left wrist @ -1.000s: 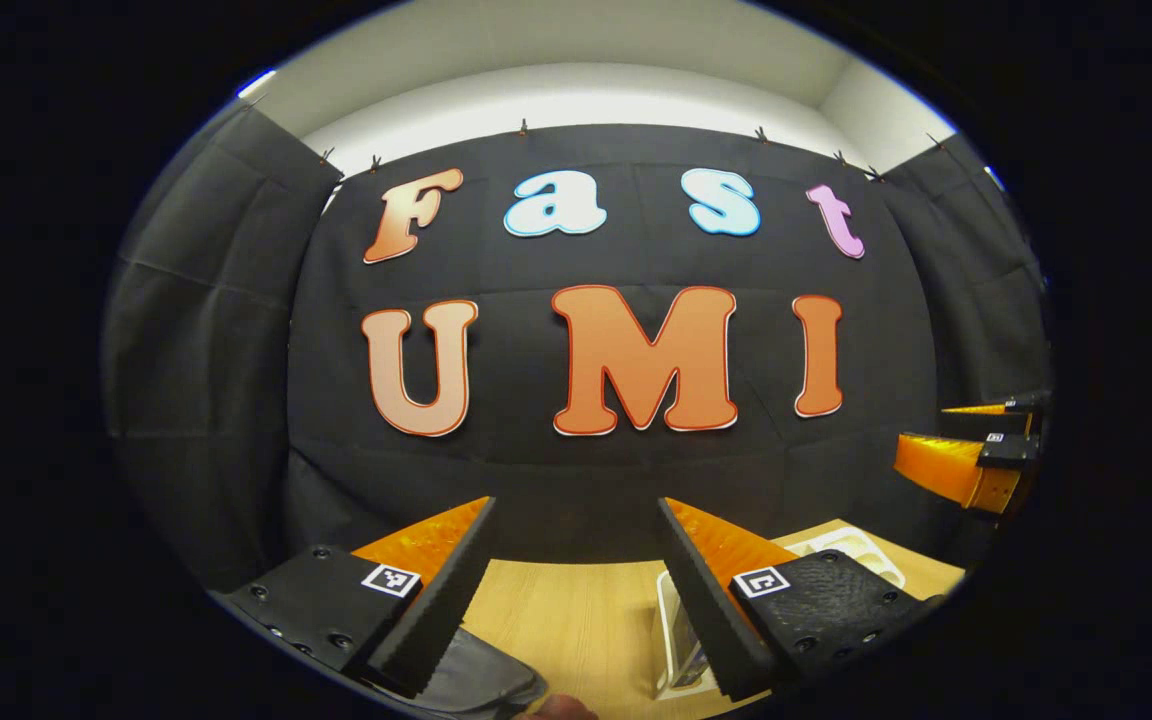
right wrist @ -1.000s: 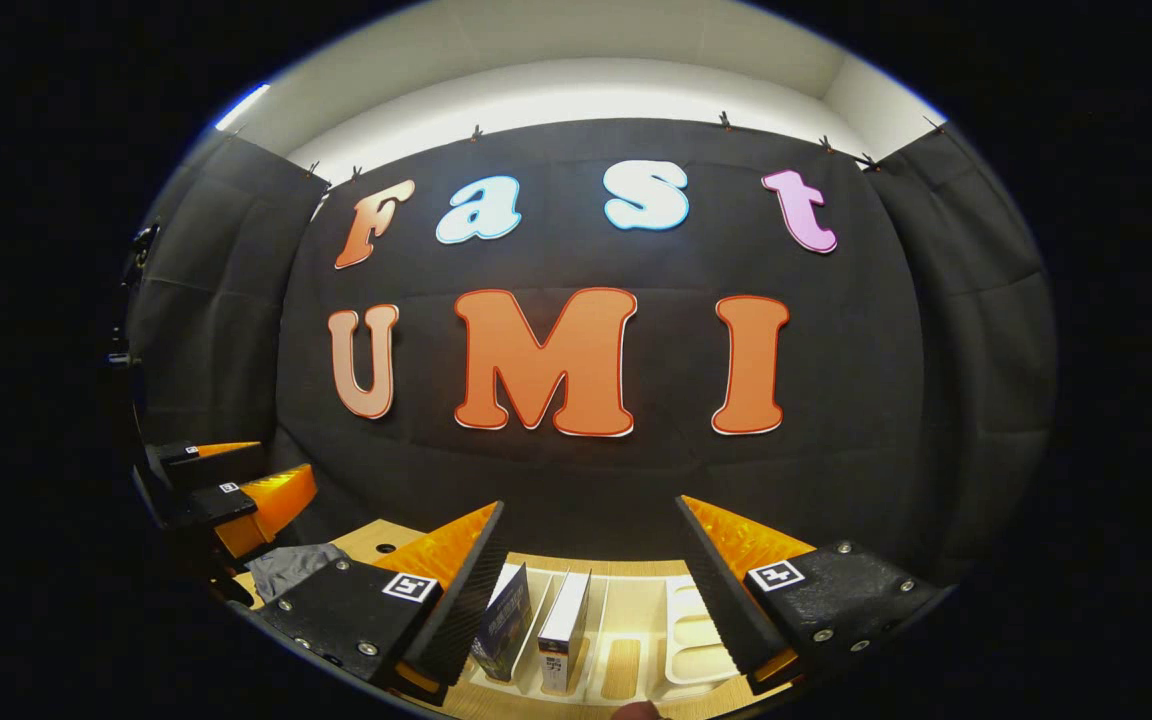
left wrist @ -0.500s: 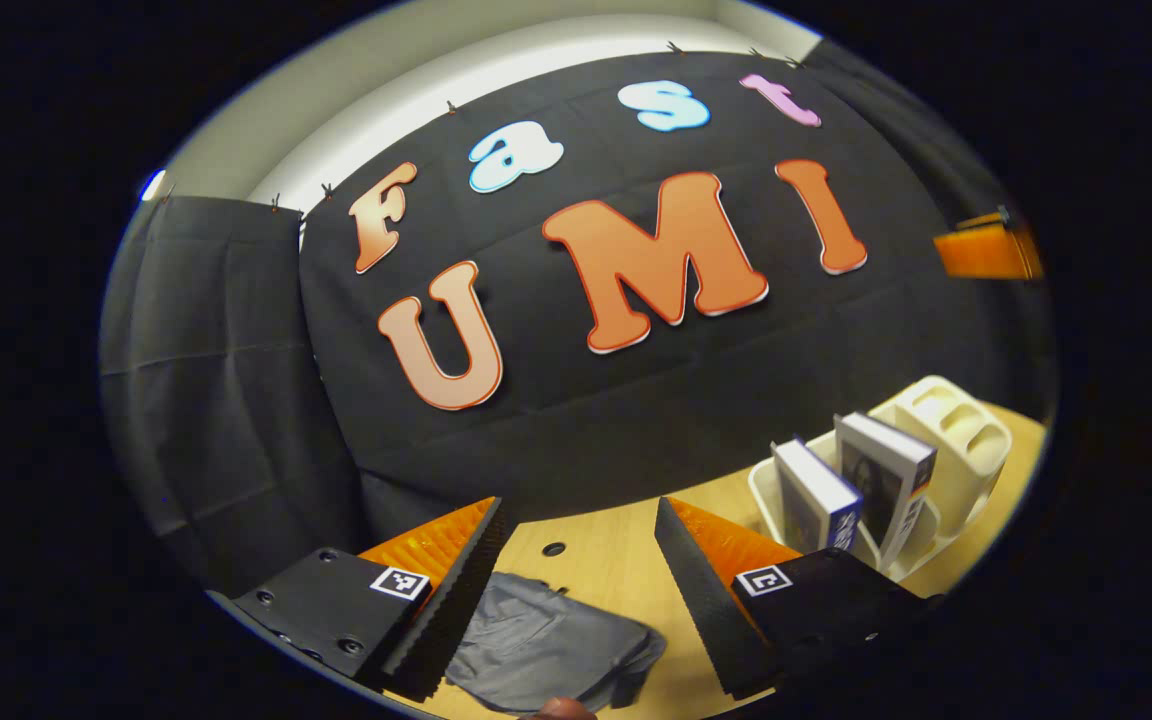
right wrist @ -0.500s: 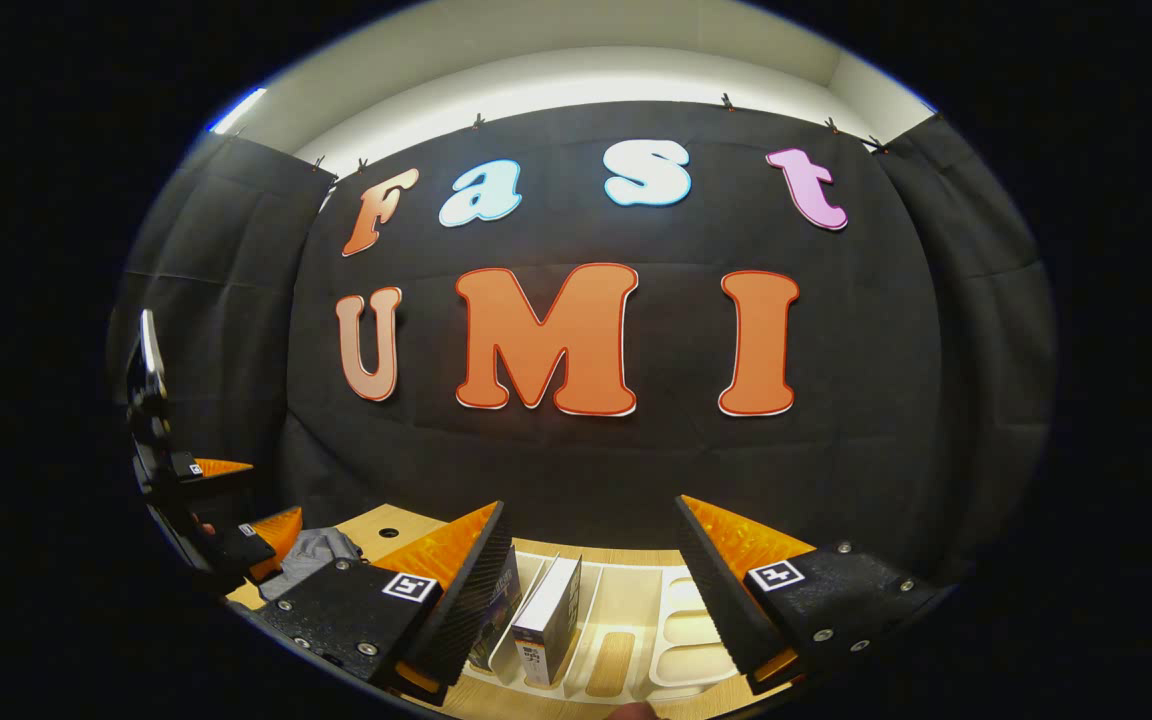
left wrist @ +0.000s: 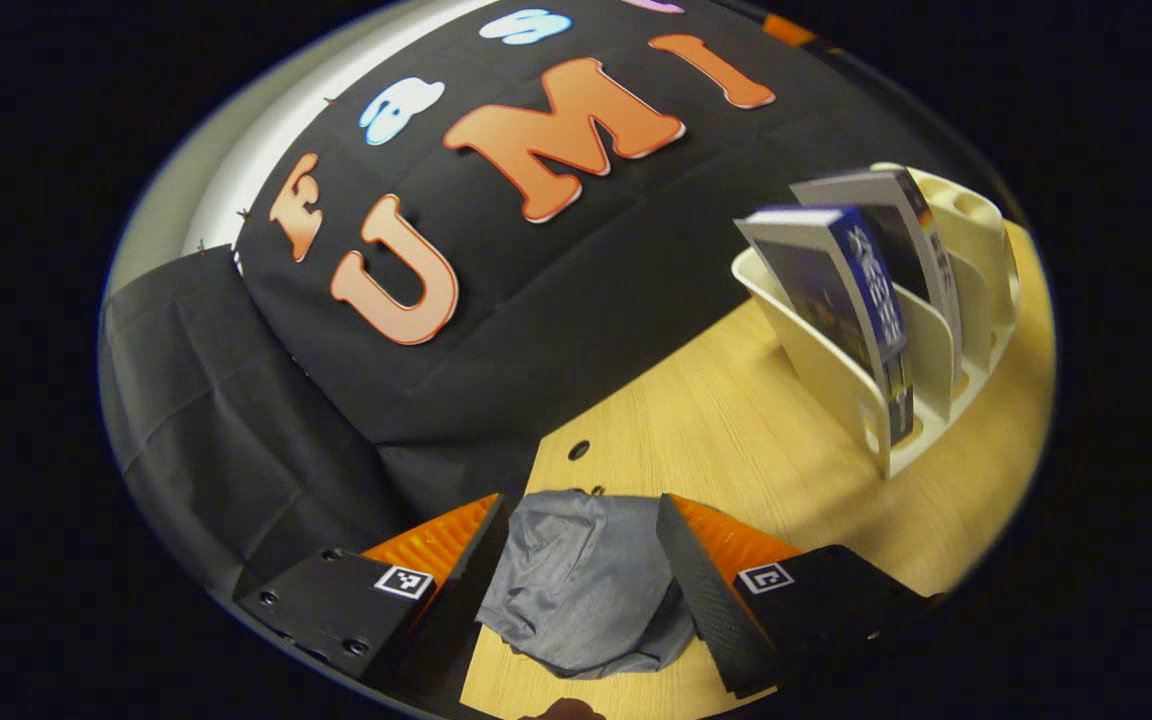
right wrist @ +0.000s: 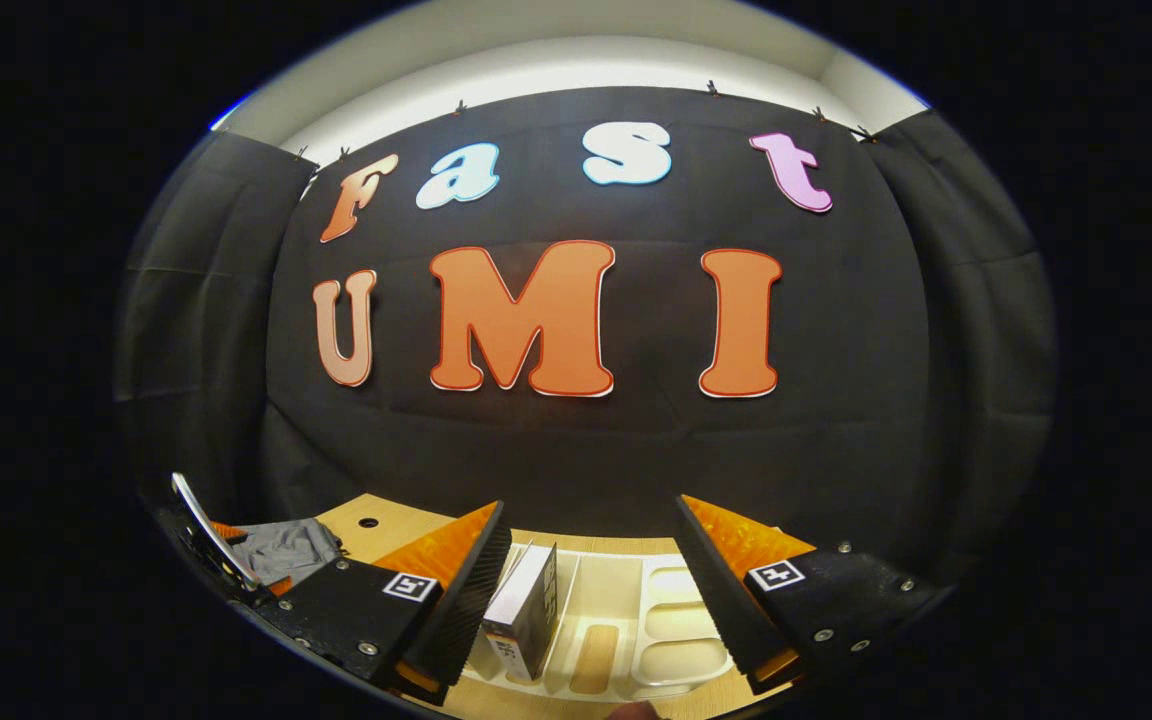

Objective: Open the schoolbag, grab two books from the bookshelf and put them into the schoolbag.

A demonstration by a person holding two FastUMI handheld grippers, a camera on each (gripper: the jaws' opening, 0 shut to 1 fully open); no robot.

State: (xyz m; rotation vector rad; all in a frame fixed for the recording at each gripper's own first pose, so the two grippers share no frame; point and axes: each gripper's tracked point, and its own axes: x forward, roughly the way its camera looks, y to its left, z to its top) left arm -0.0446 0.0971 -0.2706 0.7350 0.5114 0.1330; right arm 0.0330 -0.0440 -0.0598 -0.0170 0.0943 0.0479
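In the left gripper view the left tongs (left wrist: 576,560) hang open and tilted over the grey schoolbag (left wrist: 586,590), which lies crumpled on the wooden worktop (left wrist: 726,440), its cloth showing between the fingers without being gripped. Off to one side stands the cream bookshelf (left wrist: 856,390) with two books upright in its slots: a blue one (left wrist: 851,290) and a white one (left wrist: 901,215) just behind it. The right gripper view looks down into that bookshelf (right wrist: 636,630) from above (one book's (right wrist: 521,610) top is plain there), the right tongs (right wrist: 591,575) open and empty above it, the schoolbag (right wrist: 281,548) well apart.
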